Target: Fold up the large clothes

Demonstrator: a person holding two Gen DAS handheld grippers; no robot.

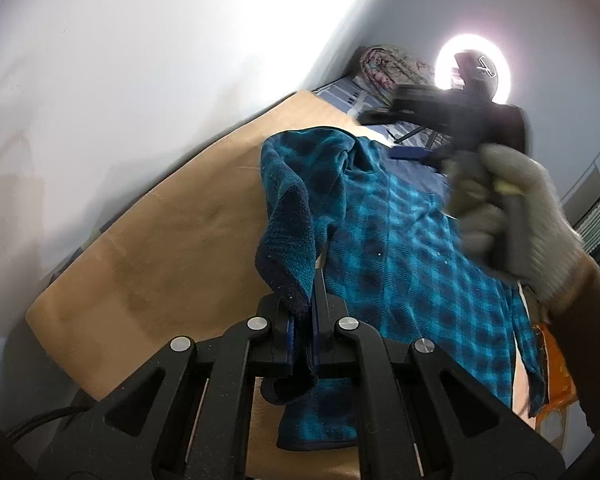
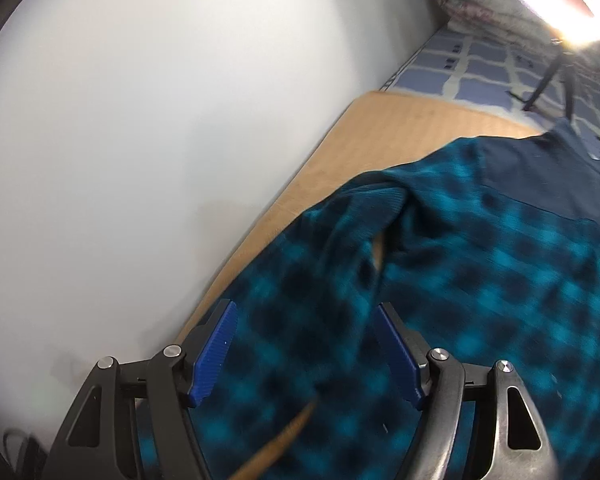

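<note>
While the left gripper pinches the fuzzy blue checked shirt's sleeve, the right gripper hovers open; next, lay that sleeve across.

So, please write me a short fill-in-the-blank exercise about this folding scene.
1. The left gripper is ____ on the sleeve cuff.
2. The right gripper's blue fingers stand ____ over the plaid shirt.
3. The shirt lies on a ____ table.

Missing words: shut; open; wooden
</note>
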